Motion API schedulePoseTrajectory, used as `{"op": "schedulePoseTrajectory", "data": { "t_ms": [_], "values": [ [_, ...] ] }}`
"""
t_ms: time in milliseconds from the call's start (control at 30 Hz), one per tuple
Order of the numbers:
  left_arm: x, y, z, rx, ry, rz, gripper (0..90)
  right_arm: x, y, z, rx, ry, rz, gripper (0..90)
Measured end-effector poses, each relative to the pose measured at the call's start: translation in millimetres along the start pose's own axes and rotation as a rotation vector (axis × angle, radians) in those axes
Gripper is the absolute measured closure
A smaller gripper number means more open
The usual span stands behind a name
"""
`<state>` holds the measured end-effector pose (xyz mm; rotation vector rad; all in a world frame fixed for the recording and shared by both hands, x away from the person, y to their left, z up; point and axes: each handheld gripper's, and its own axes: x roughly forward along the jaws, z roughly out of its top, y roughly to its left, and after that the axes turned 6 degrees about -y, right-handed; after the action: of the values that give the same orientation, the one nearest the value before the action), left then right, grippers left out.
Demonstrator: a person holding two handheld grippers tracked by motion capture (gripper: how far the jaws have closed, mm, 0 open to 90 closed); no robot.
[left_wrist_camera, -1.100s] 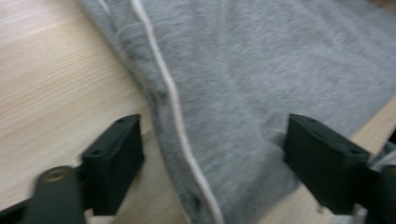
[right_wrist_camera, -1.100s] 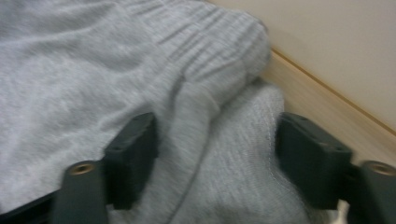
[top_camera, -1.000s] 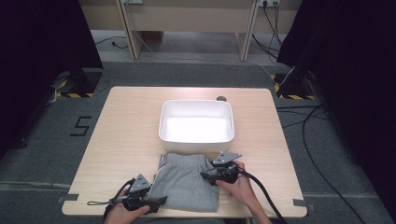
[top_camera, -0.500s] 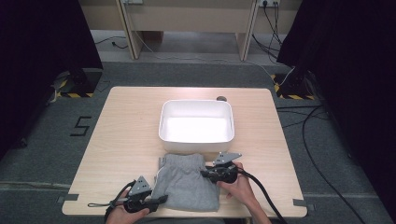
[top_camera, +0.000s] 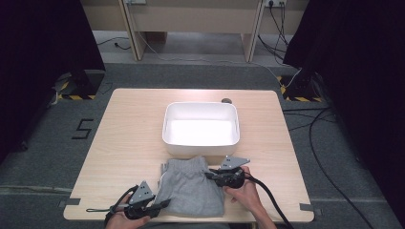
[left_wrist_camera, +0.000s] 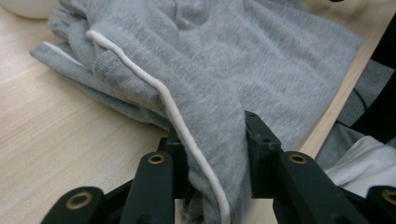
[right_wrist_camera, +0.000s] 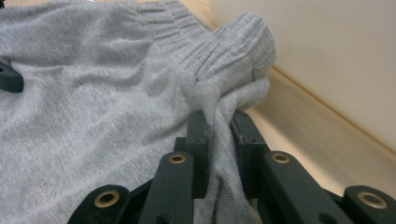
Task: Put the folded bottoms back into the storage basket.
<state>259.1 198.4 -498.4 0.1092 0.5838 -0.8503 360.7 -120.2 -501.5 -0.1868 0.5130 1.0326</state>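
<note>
Grey shorts [top_camera: 191,188] lie folded on the wooden table [top_camera: 124,138], at its near edge, just in front of the white tub [top_camera: 200,125].

Left gripper [top_camera: 160,205]: at the shorts' near left corner. Jaws have just been closing and now pinch a fold of the grey fabric. In the left gripper view [left_wrist_camera: 212,154] the cloth is bunched between the two black jaws, with the white piping [left_wrist_camera: 154,88] of the side seam running down into the gap. The rest of the garment spreads away ahead of the jaws and to their right; bare table sits to their left.

Right gripper [top_camera: 210,175]: at the shorts' far right corner, the waistband end, close to the tub's near wall. Jaws have also just been closing and now clamp on fabric. In the right gripper view [right_wrist_camera: 219,133] the ribbed waistband [right_wrist_camera: 233,42] is gathered and squeezed between the jaws; the tub wall [right_wrist_camera: 327,60] stands just to their right, and the body of the shorts spreads to their left.

Both hands rest low at the table, one per gripper. The tub's inside is bare white.
</note>
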Motion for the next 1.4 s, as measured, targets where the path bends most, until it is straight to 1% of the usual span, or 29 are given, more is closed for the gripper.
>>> {"op": "schedulePoseTrajectory", "data": {
  "t_ms": [100,167,200,233,267,367,400,500,567,633,800,967,1000,1033,1100,1167,1233,1300,1400],
  "values": [
    [-2.8,-2.4,1.8,0.009,-0.005,-0.003,67.3,-2.4,3.5,3.3,-0.007,-0.014,0.006,80.1],
    [-8.7,-5.1,7.1,0.024,-0.019,-0.009,67.3,-6.3,6.5,7.6,-0.014,-0.026,0.013,80.2],
    [-8.7,-5.1,7.1,0.024,-0.019,-0.009,67.4,-6.3,6.5,7.6,-0.014,-0.026,0.013,80.2],
    [-11.7,-6.4,9.5,0.028,-0.028,-0.010,67.4,-7.6,7.3,8.8,-0.015,-0.030,0.015,80.1],
    [-14.5,-7.3,11.5,0.033,-0.035,-0.011,67.3,-12.1,9.3,12.7,-0.026,-0.045,0.014,80.2],
    [-21.3,-10.4,16.5,0.041,-0.056,-0.015,67.3,-16.1,10.9,15.9,-0.034,-0.058,0.017,80.2],
    [-24.7,-12.4,19.6,0.045,-0.068,-0.016,67.2,-20.8,12.3,19.9,-0.033,-0.070,0.022,80.2],
    [-27.4,-14.0,22.0,0.054,-0.074,-0.016,67.3,-23.2,13.2,22.4,-0.034,-0.081,0.024,80.1],
    [-29.5,-14.5,24.2,0.055,-0.072,-0.020,67.3,-25.5,15.0,25.9,-0.048,-0.089,0.022,80.1],
    [-30.5,-14.7,25.3,0.054,-0.074,-0.018,67.3,-26.0,15.5,26.6,-0.047,-0.089,0.025,80.1],
    [-33.1,-15.6,28.5,0.065,-0.072,-0.015,67.3,-27.8,18.7,31.3,-0.054,-0.097,0.029,80.1],
    [-35.2,-15.9,35.1,0.068,-0.071,-0.026,67.3,-30.4,20.2,37.5,-0.076,-0.108,0.024,80.1],
    [-36.2,-16.0,36.9,0.070,-0.075,-0.025,67.3,-31.4,21.1,38.9,-0.078,-0.112,0.025,80.2],
    [-37.6,-16.4,39.4,0.076,-0.079,-0.020,67.2,-34.2,22.0,43.0,-0.091,-0.121,0.022,80.1],
    [-39.8,-17.1,43.2,0.087,-0.083,-0.017,67.2,-35.4,22.4,44.5,-0.091,-0.124,0.023,80.2],
    [-44.2,-17.9,49.8,0.099,-0.088,-0.018,67.2,-39.6,23.0,51.3,-0.109,-0.134,0.022,80.1],
    [-45.7,-17.8,52.0,0.100,-0.093,-0.017,67.2,-40.2,23.4,52.6,-0.107,-0.132,0.024,80.1],
    [-47.8,-18.0,54.3,0.103,-0.101,-0.015,67.1,-42.2,23.0,57.0,-0.118,-0.136,0.025,80.1],
    [-51.2,-18.1,57.1,0.107,-0.112,-0.013,67.2,-44.9,23.2,62.1,-0.122,-0.143,0.032,80.1]
  ]
}}
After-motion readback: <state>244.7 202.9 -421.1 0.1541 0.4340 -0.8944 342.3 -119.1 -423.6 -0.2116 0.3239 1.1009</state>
